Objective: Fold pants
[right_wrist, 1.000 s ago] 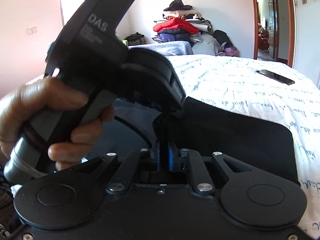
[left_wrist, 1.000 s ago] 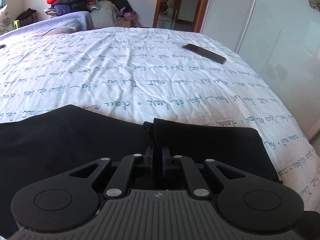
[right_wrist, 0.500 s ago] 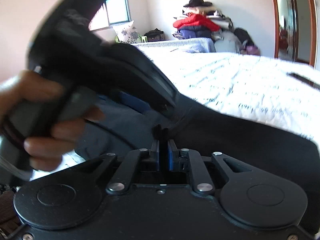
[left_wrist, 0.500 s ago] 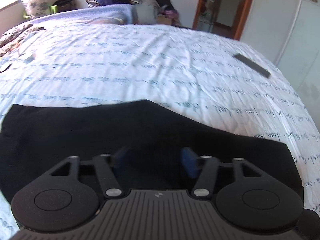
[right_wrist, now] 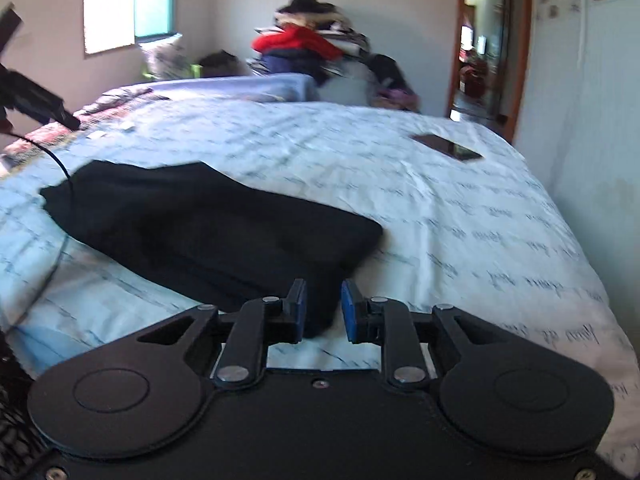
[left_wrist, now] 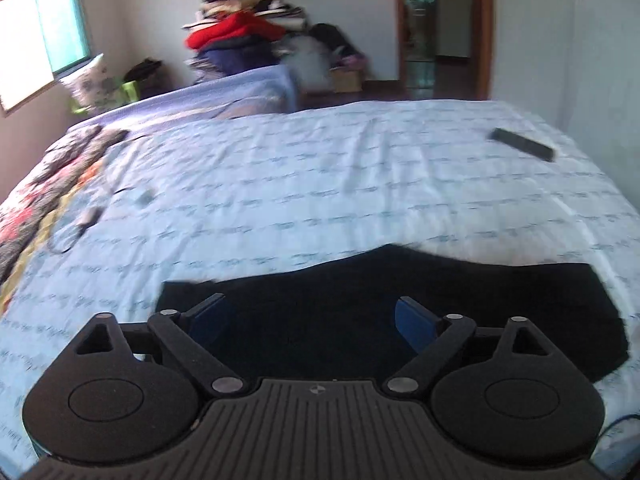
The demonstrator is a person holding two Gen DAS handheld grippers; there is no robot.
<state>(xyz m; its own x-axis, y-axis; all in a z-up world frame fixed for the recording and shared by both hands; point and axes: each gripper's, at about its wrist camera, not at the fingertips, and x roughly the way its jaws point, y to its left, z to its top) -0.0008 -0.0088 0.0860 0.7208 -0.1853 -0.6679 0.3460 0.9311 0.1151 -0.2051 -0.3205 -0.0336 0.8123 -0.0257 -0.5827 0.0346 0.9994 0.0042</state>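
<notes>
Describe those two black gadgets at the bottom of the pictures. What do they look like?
Both are matte black plastic. The left gripper has a ribbed grey top plate with a small round mark, two round discs and hinged links with silver rivets, ending in blue-padded jaws. The right gripper looks the same but has a smooth black plate with screws. No sleeves show.

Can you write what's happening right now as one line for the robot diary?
step: letting go after fold | pants: folded, flat on bed | left gripper: opening, empty | right gripper: opening, pants corner between pads | phone: on bed, apart
</notes>
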